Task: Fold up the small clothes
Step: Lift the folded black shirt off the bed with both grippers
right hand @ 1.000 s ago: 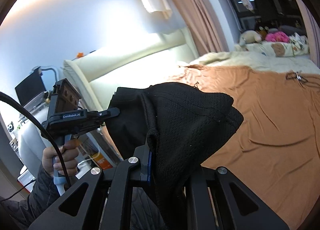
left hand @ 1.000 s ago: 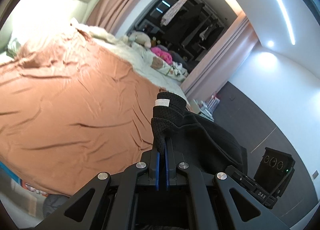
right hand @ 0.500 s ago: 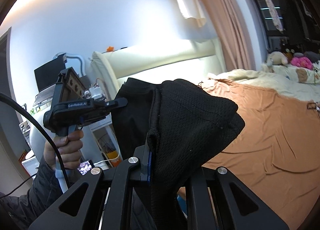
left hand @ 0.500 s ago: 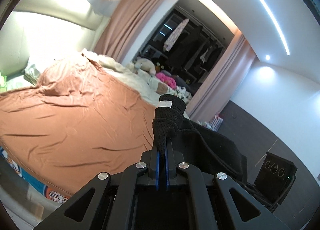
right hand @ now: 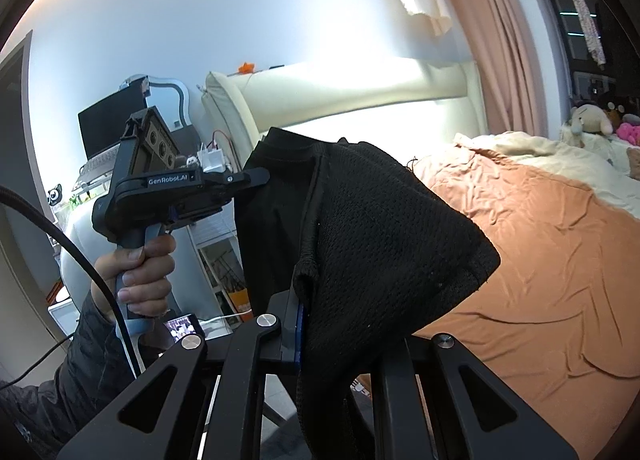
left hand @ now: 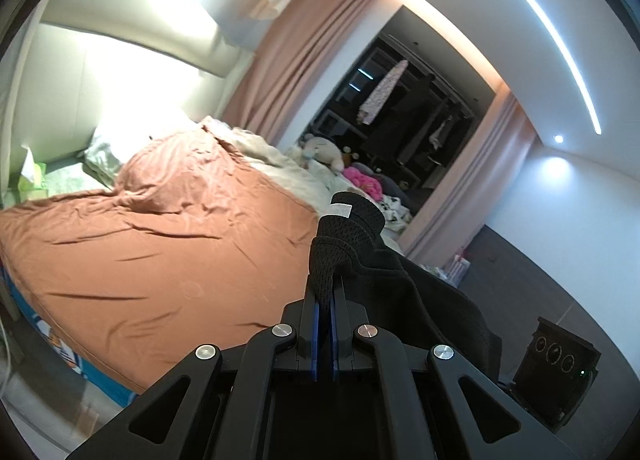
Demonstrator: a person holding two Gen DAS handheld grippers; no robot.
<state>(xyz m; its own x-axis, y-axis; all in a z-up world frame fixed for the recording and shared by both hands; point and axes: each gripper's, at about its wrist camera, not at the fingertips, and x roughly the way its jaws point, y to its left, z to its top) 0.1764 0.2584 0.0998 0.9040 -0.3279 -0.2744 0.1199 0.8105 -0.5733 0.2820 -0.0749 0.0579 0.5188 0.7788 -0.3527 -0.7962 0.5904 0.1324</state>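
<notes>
A black mesh garment [left hand: 400,284] hangs in the air between both grippers, above the near side of the bed. My left gripper [left hand: 325,300] is shut on one bunched corner, where a white label [left hand: 340,209] sticks up. In the right wrist view the same garment [right hand: 380,227] drapes over my right gripper [right hand: 310,312], which is shut on a seamed edge; its right finger is hidden by the cloth. There the left gripper [right hand: 256,179] shows from the side, held by a hand [right hand: 140,272], pinching the cloth's far corner.
The bed's orange-brown sheet [left hand: 152,252] spreads flat below. A cream blanket [left hand: 276,155] with soft toys [left hand: 324,149] lies at the far side. A cream headboard [right hand: 360,99] and a cluttered bedside shelf [right hand: 100,163] stand behind. Dark floor [left hand: 540,280] lies to the right.
Both grippers have swung away from the bed with the garment held between them; more of the wall, headboard and ceiling shows now. The grips have not changed.
</notes>
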